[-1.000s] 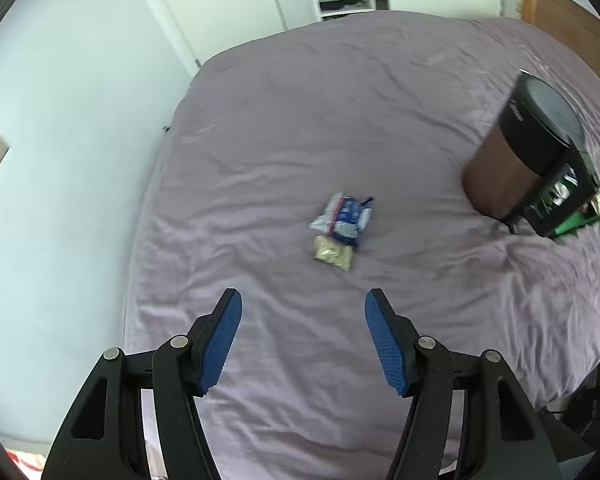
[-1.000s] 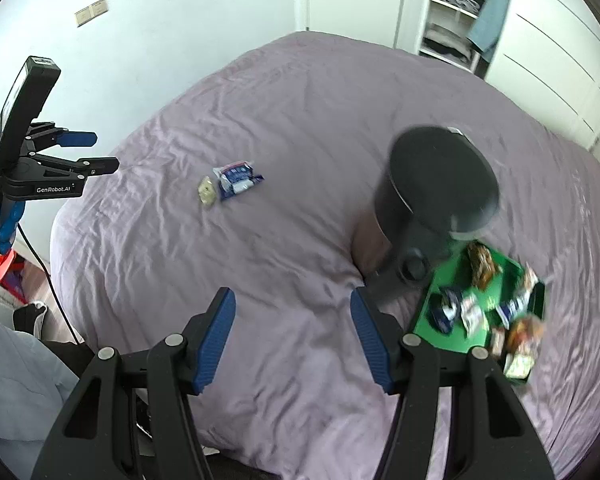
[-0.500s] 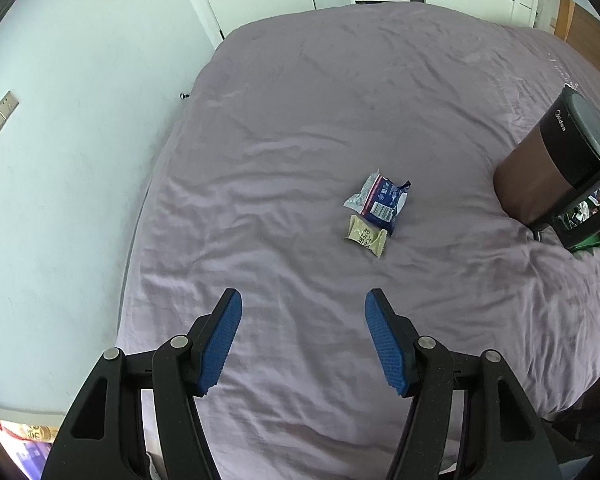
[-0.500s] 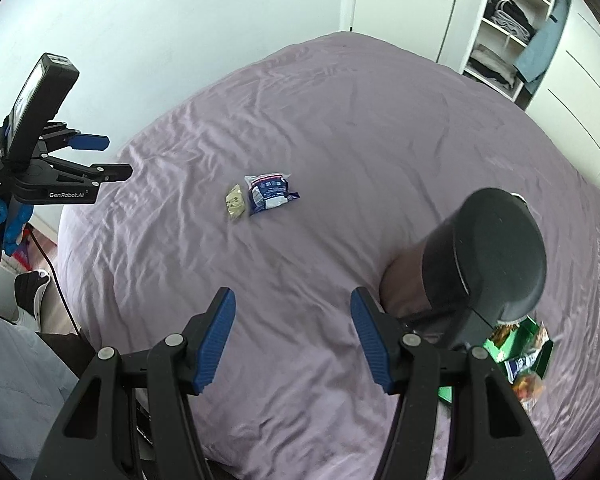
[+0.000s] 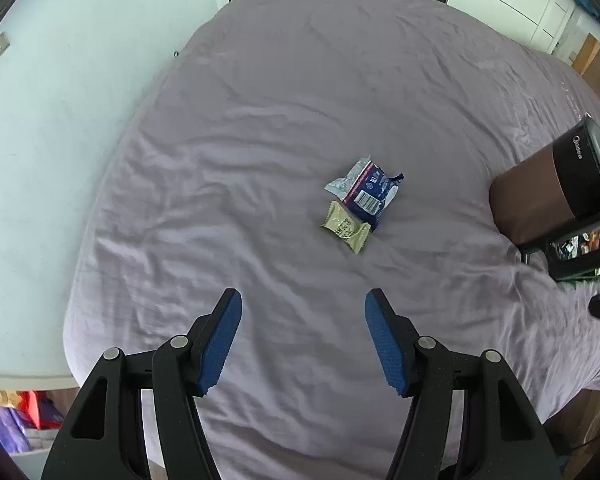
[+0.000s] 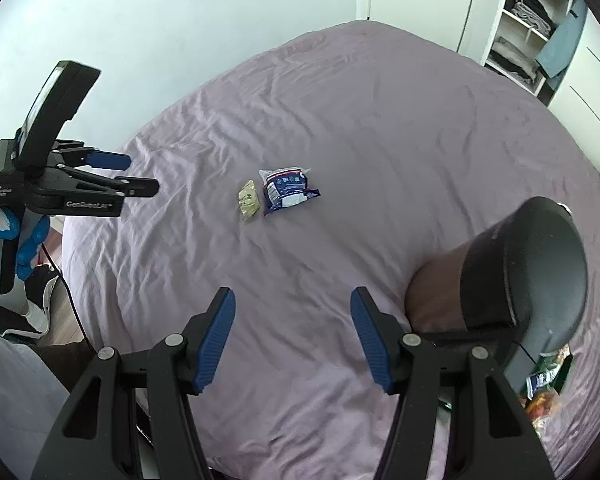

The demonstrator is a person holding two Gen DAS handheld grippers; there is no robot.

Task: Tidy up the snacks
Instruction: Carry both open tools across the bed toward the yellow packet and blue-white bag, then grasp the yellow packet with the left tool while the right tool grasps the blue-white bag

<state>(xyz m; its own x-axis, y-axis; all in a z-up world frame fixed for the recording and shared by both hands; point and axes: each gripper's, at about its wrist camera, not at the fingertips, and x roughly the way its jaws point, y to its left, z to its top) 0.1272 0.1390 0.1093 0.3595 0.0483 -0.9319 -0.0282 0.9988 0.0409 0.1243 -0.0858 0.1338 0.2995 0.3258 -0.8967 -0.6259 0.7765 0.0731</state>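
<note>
A wide bed under a wrinkled lilac sheet (image 5: 284,128) fills both views; in the left wrist view its rounded edge runs from 7 o'clock up to 11 o'clock against a pale blue-white wall (image 5: 60,120), and bare sheet spreads on every side of the two snacks at the middle. A blue and white crinkled snack packet (image 5: 366,192) lies just above centre, and a small beige wrapped snack (image 5: 345,227) touches its lower left edge. A brown cylindrical appliance with a black lid (image 5: 556,184) lies tipped at 3 o'clock, well apart from the pair. The left claw (image 5: 303,338) hangs at 6 o'clock, released and spread wide, holding and touching nothing, with clear sheet between its blue pads (image 5: 220,344) and the snacks. In the right wrist view the right claw (image 6: 293,338) is likewise released and wide at 6 o'clock, empty. There the blue packet (image 6: 286,189) and the beige snack (image 6: 248,200) sit near 12 o'clock of the claw, the appliance (image 6: 500,276) at 4 o'clock, and a green tray with mixed snacks (image 6: 548,380) shows partly behind it at 4 o'clock. The left claw (image 6: 136,176) shows at 9 o'clock, over the bed's edge.
</note>
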